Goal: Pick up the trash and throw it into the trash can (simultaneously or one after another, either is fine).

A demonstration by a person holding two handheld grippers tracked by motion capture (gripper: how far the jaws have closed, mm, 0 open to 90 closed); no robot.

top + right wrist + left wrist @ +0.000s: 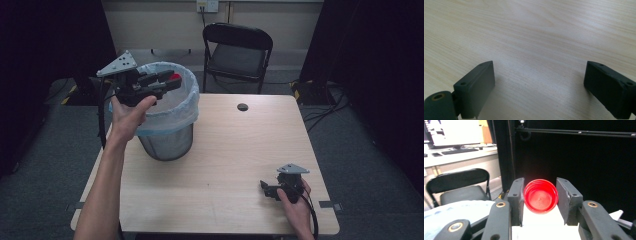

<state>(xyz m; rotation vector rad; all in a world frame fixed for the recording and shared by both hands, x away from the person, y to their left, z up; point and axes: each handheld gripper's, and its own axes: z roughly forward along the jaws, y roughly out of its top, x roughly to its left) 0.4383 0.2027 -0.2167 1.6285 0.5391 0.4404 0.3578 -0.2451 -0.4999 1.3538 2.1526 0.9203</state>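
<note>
Red cap (540, 196) pinched in left claw (167, 82) above lined bin (170, 112); right claw (266, 190) spread on wooden table (225, 150).

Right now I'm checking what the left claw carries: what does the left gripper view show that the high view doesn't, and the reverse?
Left gripper view alone: the red cap faces the camera open side first, pressed between both pads, above something white. High view alone: the left claw held over the lined bin, and the right claw resting on the table. Both show the cap and the folding chair.
</note>
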